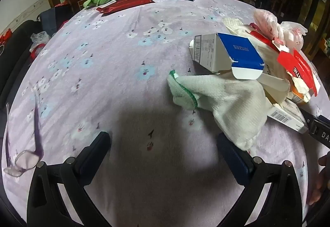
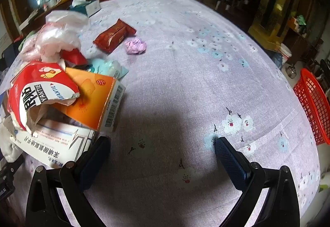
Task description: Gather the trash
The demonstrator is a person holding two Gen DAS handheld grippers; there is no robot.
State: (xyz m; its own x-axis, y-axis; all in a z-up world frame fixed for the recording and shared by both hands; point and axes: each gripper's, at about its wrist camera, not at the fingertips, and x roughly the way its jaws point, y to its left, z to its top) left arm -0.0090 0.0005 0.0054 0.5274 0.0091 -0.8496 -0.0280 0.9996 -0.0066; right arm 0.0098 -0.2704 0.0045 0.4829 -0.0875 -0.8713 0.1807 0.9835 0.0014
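Both grippers hung low over the desk (image 2: 185, 65), pointing forward, jaws wide and empty. Left gripper (image 1: 163, 144) sat just beside the glove (image 1: 222, 99); right gripper (image 2: 162, 146) was next to the trash pile (image 2: 61, 92), basket (image 2: 313, 107) off the desk's right edge.

Your left gripper (image 1: 163, 144): black plastic frame, triangular cut-outs, silver round screws at finger pivots, dark blue textured pads (image 1: 235, 162). Your right gripper (image 2: 162, 149): same black frame, silver screws, blue cross-hatched pads (image 2: 231, 157).
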